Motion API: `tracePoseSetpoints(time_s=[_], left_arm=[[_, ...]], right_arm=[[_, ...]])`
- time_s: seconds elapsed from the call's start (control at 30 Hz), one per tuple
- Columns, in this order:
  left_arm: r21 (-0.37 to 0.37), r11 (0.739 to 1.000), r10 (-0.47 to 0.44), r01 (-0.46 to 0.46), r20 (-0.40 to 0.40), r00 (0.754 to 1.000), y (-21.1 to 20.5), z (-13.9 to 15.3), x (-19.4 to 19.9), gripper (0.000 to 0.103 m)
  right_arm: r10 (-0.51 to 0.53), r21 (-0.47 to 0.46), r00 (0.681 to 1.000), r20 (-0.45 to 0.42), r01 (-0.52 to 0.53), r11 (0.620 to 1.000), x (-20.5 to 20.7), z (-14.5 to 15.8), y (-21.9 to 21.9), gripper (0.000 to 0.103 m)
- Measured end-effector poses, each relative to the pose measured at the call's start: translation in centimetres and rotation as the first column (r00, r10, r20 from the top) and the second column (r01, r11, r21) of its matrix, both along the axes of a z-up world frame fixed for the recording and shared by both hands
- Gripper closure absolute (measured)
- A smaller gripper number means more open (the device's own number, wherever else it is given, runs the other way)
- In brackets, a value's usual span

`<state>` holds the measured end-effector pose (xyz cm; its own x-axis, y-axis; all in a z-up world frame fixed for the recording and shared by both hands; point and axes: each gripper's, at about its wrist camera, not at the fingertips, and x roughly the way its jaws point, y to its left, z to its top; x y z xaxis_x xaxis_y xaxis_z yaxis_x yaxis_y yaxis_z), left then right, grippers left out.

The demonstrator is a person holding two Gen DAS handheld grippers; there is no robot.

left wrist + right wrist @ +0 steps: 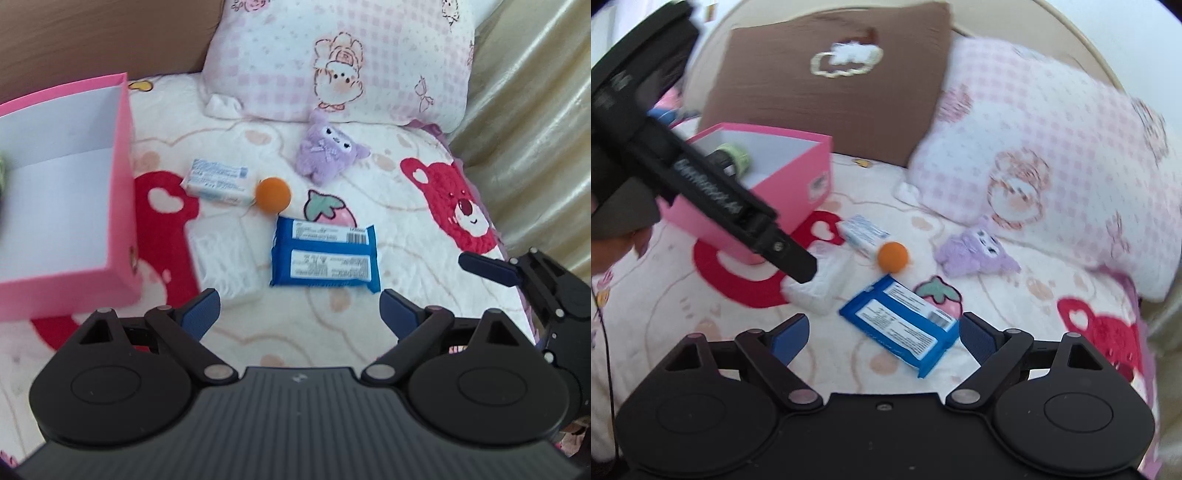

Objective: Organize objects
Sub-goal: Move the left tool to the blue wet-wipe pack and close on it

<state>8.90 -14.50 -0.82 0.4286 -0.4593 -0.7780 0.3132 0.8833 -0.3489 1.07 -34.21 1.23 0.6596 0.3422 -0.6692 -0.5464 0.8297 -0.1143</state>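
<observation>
Blue packet (325,254), orange ball (273,194) and purple plush toy (328,151) are laid on bed (332,321); left hand-held gripper (299,314) and right hand-held gripper (882,332) are held spread, empty.

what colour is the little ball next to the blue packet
Orange. The ball shows best in the left wrist view.

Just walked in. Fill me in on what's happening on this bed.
A person holds two grippers over a bedspread, tidying loose things into a pink box. The left gripper and right gripper are both open and empty. A blue packet, orange ball, purple plush and two white packs lie outside the box.
</observation>
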Motion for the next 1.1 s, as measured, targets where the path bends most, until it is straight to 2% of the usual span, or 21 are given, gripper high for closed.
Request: tracePoseSetpoints(time_s=[0.13,0.23,0.4,0.57,0.67,0.73,0.83,0.9,0.97,1.1], left_arm=[[-0.03,0.999,-0.035,0.036,0.008,0.999,-1.0,-1.0,1.4,0.016],[-0.041,0.998,-0.051,0.052,0.018,0.999,-1.7,-1.6,2.5,0.019],[-0.006,0.995,-0.097,0.098,0.03,0.995,-2.6,-2.6,4.5,0.02],[-0.012,0.993,-0.117,0.117,0.014,0.993,-3.9,-3.8,6.1,0.02],[-0.008,0.992,-0.123,0.123,0.002,0.992,-4.6,-4.7,7.2,0.025],[0.003,0.992,-0.126,0.126,-0.009,0.992,-5.1,-5.3,7.9,0.028],[0.035,0.986,-0.159,0.161,-0.054,0.986,-5.8,-6.5,8.8,0.028],[0.103,0.982,-0.151,0.159,-0.084,0.985,-6.5,-7.0,9.3,0.028],[0.16,0.973,-0.157,0.167,-0.069,0.985,-7.4,-7.0,9.5,0.028],[0.157,0.972,-0.161,0.176,-0.106,0.981,-8.1,-7.7,10.4,0.028]], right_arm=[[-0.053,0.091,0.993,-0.103,0.063,0.994,2.1,-1.2,-1.4,0.013],[-0.088,0.11,0.984,-0.153,0.105,0.988,3.3,-2.6,-1.8,0.016],[-0.109,0.124,0.977,-0.184,0.133,0.983,5.0,-4.2,-2.1,0.017],[-0.113,0.145,0.971,-0.21,0.145,0.979,6.7,-5.2,-2.3,0.017],[-0.118,0.132,0.971,-0.209,0.147,0.98,7.3,-5.9,-2.1,0.017],[-0.125,0.129,0.97,-0.207,0.154,0.98,7.7,-6.5,-2.1,0.017],[-0.142,0.156,0.966,-0.216,0.177,0.972,8.6,-7.3,-2.4,0.017],[-0.16,0.174,0.959,-0.235,0.204,0.963,9.6,-8.1,-2.6,0.017],[-0.183,0.172,0.947,-0.263,0.233,0.957,10.5,-8.9,-2.7,0.017],[-0.214,0.173,0.932,-0.294,0.272,0.947,11.0,-9.9,-3.0,0.017]])
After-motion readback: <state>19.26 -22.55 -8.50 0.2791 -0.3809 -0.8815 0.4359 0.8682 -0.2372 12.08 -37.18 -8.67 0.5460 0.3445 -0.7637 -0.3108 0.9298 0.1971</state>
